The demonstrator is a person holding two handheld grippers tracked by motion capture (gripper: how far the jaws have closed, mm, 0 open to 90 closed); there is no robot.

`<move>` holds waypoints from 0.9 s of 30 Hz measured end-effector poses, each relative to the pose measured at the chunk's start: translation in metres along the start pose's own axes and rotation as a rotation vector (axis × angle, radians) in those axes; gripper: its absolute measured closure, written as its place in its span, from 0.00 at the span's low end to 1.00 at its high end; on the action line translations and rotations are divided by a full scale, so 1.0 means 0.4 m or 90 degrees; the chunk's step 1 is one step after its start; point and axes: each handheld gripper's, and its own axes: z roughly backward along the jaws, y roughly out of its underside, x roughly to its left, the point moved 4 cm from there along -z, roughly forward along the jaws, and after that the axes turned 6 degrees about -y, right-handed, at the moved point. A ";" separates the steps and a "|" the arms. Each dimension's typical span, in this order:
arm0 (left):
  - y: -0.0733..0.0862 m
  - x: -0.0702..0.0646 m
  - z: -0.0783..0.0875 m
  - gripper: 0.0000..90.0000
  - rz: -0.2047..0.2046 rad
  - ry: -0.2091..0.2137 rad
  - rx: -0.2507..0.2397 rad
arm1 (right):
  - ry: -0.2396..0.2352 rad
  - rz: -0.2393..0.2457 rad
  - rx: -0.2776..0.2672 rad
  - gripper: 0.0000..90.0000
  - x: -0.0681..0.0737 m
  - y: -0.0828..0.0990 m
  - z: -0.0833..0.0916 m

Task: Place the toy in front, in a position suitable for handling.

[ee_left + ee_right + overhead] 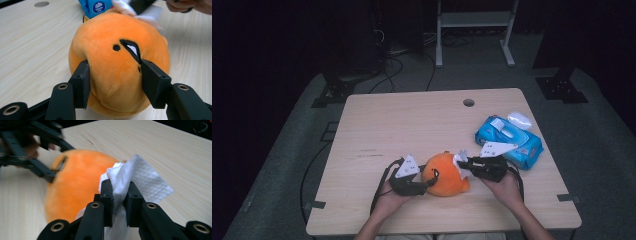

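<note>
The left gripper (113,82) has its two black pads pressed into either side of the orange plush toy (117,62), jaws part-way open around its soft body, denting the fabric. The toy sits on the tabletop (412,125) near the middle of the near edge. The right gripper (119,195) has its jaws nearly closed, pinching a crumpled white wipe (135,177) that touches the toy's far side. A blue wipes pack (510,140) lies by the right edge, just beyond the right gripper
</note>
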 end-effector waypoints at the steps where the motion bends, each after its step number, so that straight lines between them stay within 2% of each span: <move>1: -0.003 -0.006 0.000 0.51 -0.010 -0.002 -0.001 | 0.002 -0.004 0.000 0.87 -0.006 0.004 0.002; 4: -0.008 -0.016 0.000 0.52 -0.034 -0.011 0.004 | 0.003 -0.010 0.003 0.87 -0.010 0.005 0.002; 6: -0.005 -0.013 0.000 0.52 -0.026 -0.010 0.004 | -0.010 -0.002 -0.003 0.87 0.007 -0.005 -0.003; 8: -0.002 -0.011 0.000 0.52 -0.021 -0.010 0.004 | -0.033 0.024 -0.015 0.87 0.038 -0.021 -0.012; 10: -0.002 -0.012 0.001 0.52 -0.029 -0.012 0.005 | -0.039 0.057 -0.006 0.87 0.068 -0.034 -0.023; 11: -0.003 -0.015 0.001 0.52 -0.032 -0.015 0.001 | -0.039 0.064 -0.003 0.87 0.071 -0.039 -0.027; 15: -0.010 -0.023 -0.002 0.53 -0.043 -0.019 -0.006 | -0.030 0.022 -0.006 0.87 0.038 -0.044 -0.033; 17: -0.012 -0.028 -0.002 0.53 -0.053 -0.021 -0.005 | -0.037 0.034 -0.013 0.87 0.048 -0.054 -0.040; 20: -0.016 -0.035 -0.002 0.53 -0.068 -0.030 0.000 | -0.056 0.067 -0.014 0.87 0.079 -0.082 -0.068; 22: -0.015 -0.037 -0.002 0.53 -0.070 -0.032 0.001 | -0.056 0.066 -0.013 0.87 0.079 -0.092 -0.080; 24: -0.014 -0.035 -0.001 0.53 -0.065 -0.031 0.000 | -0.048 0.055 -0.005 0.87 0.066 -0.094 -0.086; 27: -0.013 -0.038 0.000 0.53 -0.069 -0.032 0.002 | -0.013 0.032 0.011 0.87 0.025 -0.074 -0.073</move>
